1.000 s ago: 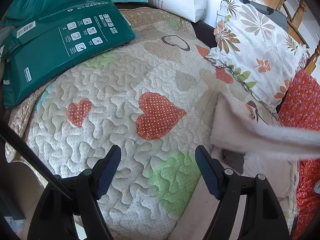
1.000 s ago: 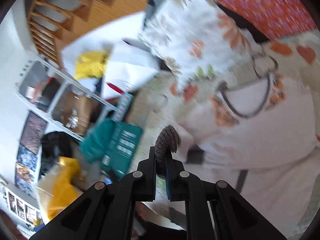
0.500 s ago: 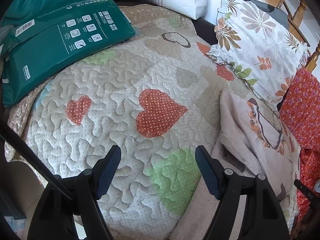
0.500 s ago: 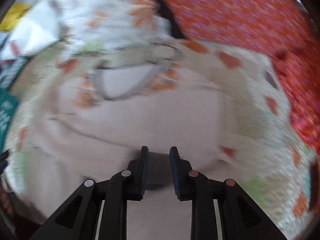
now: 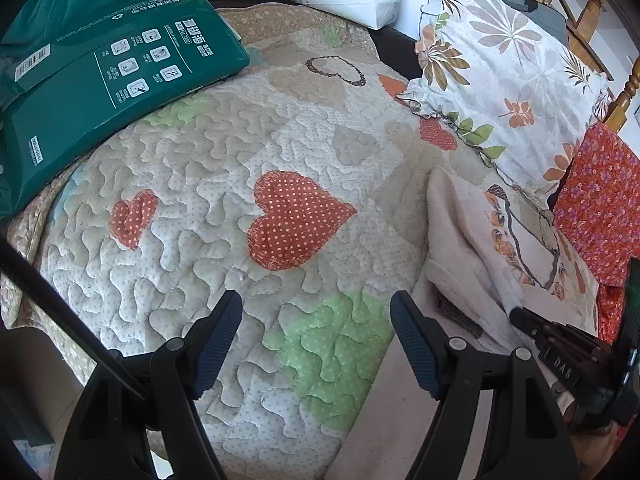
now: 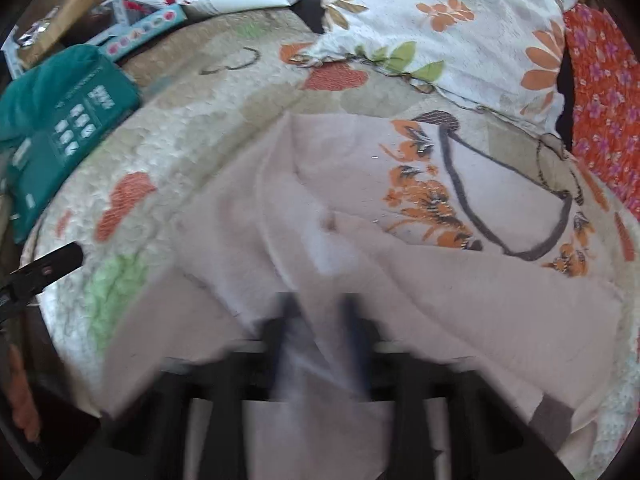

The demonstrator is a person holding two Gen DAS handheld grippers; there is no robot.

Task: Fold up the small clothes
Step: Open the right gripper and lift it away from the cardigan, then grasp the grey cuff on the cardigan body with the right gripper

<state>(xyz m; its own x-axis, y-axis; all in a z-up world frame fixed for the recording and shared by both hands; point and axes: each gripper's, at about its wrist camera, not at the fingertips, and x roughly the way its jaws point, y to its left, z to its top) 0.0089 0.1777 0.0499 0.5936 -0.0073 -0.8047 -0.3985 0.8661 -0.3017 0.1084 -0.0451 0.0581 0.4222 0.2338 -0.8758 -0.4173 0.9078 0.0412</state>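
A: What sort of place is shown?
B: A home bedroom is indicated: a quilt [image 5: 224, 168] with hearts is spread on a bed, a floral pillow [image 5: 504, 52] is laid at its head, and a wooden bedpost [image 5: 626, 96] is seen beside it.

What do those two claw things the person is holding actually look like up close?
The left claw is a black plastic frame with two angled arms, silver rivets at the joints, and dark blue ribbed rubber pads on the fingers. A thin black rod or cable crosses its lower left. The right claw looks the same build, black with bluish pads, but is motion-blurred. No sleeves show.
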